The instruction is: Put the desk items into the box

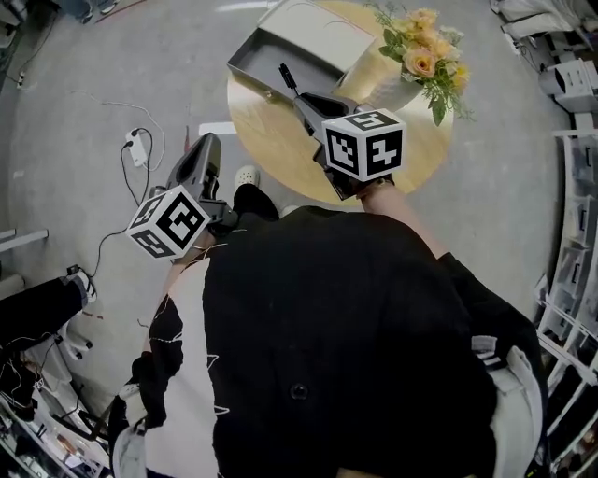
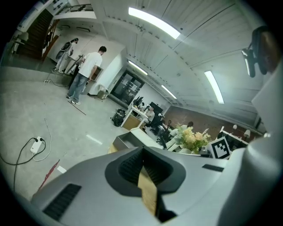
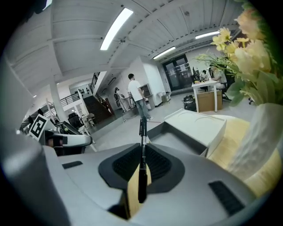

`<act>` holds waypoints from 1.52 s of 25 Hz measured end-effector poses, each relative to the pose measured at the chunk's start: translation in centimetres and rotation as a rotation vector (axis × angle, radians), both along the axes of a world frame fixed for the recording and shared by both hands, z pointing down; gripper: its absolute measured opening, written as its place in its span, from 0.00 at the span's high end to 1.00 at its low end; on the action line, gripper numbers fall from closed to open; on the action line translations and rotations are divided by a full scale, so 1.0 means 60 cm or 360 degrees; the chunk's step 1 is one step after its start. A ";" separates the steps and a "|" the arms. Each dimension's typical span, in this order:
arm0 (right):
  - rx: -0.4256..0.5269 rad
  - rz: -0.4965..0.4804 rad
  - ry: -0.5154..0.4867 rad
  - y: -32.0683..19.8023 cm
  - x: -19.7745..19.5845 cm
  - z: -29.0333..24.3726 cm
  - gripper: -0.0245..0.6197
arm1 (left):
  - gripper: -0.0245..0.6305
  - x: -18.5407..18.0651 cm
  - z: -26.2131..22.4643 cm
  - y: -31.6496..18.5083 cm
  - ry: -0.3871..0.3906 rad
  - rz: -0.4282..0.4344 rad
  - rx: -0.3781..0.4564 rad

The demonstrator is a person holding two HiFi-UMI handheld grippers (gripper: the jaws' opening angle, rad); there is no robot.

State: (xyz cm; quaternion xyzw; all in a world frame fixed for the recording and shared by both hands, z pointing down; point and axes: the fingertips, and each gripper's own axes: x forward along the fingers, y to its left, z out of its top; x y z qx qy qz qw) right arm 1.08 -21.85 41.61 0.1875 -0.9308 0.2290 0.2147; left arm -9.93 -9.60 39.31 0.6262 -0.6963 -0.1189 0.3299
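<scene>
A black pen [image 1: 288, 80] sticks out ahead of my right gripper [image 1: 304, 101], which is shut on its lower part; the pen [image 3: 142, 163] stands upright between the pads. Its tip hangs over the near edge of the open grey box [image 1: 245, 67], whose lid [image 1: 313, 28] leans back on the round wooden table [image 1: 280, 145]. In the right gripper view the box [image 3: 194, 128] lies just ahead. My left gripper [image 1: 209, 142] hovers over the floor left of the table, its jaws together with nothing in them [image 2: 142, 162]. It faces the box [image 2: 128, 140].
A vase of yellow and orange flowers [image 1: 425, 47] stands on the table right of the box. A white power strip [image 1: 135, 147] with cables lies on the floor at left. Metal shelving [image 1: 570, 280] lines the right side. A person [image 2: 86, 73] stands far off.
</scene>
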 end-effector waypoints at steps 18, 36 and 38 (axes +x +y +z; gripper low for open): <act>-0.0141 0.0407 0.0016 -0.127 -0.070 0.010 0.89 | 0.95 -0.123 -0.012 -0.173 0.0044 0.0338 0.0003; -0.0137 0.0733 0.0178 -0.179 -0.097 0.051 0.89 | 0.95 -0.207 -0.015 -0.269 0.0081 0.0619 0.0035; -0.0159 0.0764 0.0188 -0.184 -0.096 0.060 0.89 | 0.95 -0.218 -0.011 -0.273 0.0079 0.0624 0.0032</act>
